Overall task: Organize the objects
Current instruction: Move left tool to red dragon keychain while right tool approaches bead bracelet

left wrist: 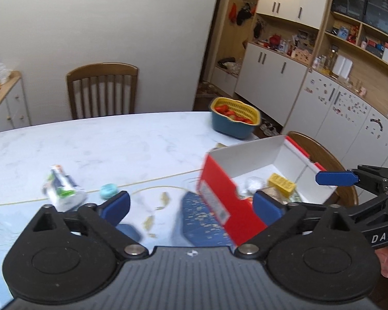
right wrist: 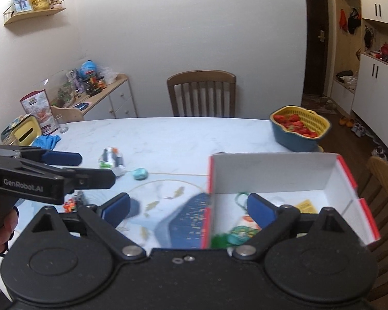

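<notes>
Here, from the left wrist, the left tool (left wrist: pixel 191 205) stands released, its blue pads wide apart with nothing between them. To its right on the surface (left wrist: pixel 116 139) sits the box (left wrist: pixel 219 193), red outside and white inside, open at the top. In it lie a yellow packet (left wrist: pixel 282 184), a clear wrapped bit (left wrist: pixel 253 183) and some blurred items I cannot make out. The right tool (left wrist: pixel 336 178) reaches in from the right edge, one pad above the box's far side. Left of the box lie a teal lump (left wrist: pixel 108 190) and a white-green pack (left wrist: pixel 62 188), apart from each other. At the far corner a basket (left wrist: pixel 235 121), yellow strainer in a blue bowl, holds red pieces.

From the right wrist, the right tool (right wrist: pixel 188 206) is likewise released and empty, over the box's (right wrist: pixel 271 170) left wall. Inside show a yellow packet (right wrist: pixel 306 205), a green cord (right wrist: pixel 241 199) and a blurred green-teal toy (right wrist: pixel 235 235). The left tool (right wrist: pixel 64 165) enters at left, held by a hand (right wrist: pixel 2 232). The lump (right wrist: pixel 140 173) and pack (right wrist: pixel 111 158) lie beyond; the basket (right wrist: pixel 300 129) stands far right
</notes>
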A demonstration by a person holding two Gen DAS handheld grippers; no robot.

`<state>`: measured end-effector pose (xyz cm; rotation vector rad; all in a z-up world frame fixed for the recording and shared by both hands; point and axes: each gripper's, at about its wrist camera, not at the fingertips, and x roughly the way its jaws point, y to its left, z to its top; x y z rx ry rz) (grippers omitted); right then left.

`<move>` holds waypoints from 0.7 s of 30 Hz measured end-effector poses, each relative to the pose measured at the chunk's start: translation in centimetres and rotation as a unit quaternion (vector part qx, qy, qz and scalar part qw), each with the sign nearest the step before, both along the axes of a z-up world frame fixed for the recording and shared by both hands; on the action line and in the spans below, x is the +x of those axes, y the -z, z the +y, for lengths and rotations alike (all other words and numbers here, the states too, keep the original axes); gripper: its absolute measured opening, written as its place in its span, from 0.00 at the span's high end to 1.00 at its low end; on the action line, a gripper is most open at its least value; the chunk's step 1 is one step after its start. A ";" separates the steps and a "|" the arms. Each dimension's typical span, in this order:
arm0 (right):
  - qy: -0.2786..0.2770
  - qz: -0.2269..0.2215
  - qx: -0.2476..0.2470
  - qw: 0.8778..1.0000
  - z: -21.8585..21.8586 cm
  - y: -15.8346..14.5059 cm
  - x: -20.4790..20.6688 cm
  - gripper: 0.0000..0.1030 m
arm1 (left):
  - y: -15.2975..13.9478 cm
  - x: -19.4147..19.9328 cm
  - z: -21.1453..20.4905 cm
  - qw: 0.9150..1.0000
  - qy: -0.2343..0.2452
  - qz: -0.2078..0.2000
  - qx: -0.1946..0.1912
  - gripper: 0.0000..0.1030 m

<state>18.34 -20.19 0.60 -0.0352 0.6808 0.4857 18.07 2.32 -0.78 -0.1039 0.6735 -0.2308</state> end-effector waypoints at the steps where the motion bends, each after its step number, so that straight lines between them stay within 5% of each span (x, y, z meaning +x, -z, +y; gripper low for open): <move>1: -0.003 0.001 0.000 1.000 0.7 0.1 -0.1 0.06 | 0.0 -0.3 0.8 1.000 -0.005 -0.002 0.002 0.01; 11: -0.033 0.028 -0.010 0.999 7.8 2.2 -0.5 0.07 | 3.0 -1.8 9.6 0.997 -0.064 0.022 0.049 0.00; 21: -0.036 0.057 -0.032 0.997 13.0 5.2 0.3 0.07 | 7.4 -2.4 16.8 0.991 -0.107 0.066 0.043 0.00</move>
